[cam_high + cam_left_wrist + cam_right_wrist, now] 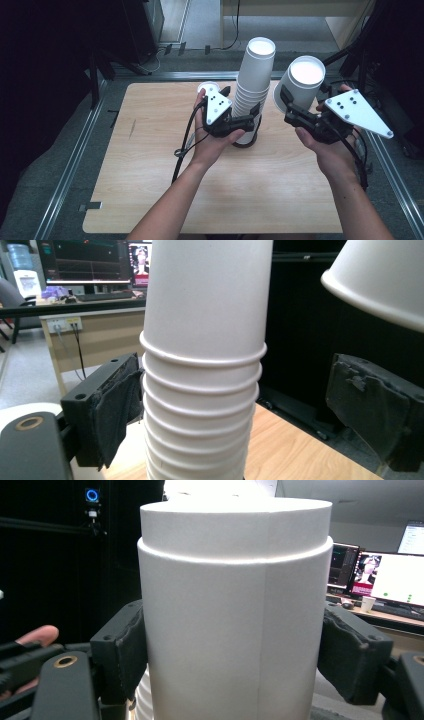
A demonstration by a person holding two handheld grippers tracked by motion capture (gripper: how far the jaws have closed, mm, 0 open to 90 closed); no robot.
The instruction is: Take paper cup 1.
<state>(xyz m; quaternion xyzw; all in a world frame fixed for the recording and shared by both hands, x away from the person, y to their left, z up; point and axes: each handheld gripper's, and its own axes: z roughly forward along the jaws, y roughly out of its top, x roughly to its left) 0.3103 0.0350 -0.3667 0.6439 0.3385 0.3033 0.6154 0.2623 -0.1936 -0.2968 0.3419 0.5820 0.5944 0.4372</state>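
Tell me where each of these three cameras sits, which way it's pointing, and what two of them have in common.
High view: above the person's side, looking forward and down on the table; both forearms, left hand-held gripper and right hand-held gripper show.
Left gripper view: rides the left hand-held gripper, facing the cup stack between its open jaws.
Right gripper view: rides the right hand-held gripper, jaws shut on the single cup; a fingertip shows at left.
Shared: the high view and left gripper view both show the cup stack and single cup.

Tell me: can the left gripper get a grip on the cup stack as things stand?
Probably yes. The left gripper already straddles the cup stack with its jaws apart, one pad beside the stack. The single cup in the right gripper hangs off to the side.
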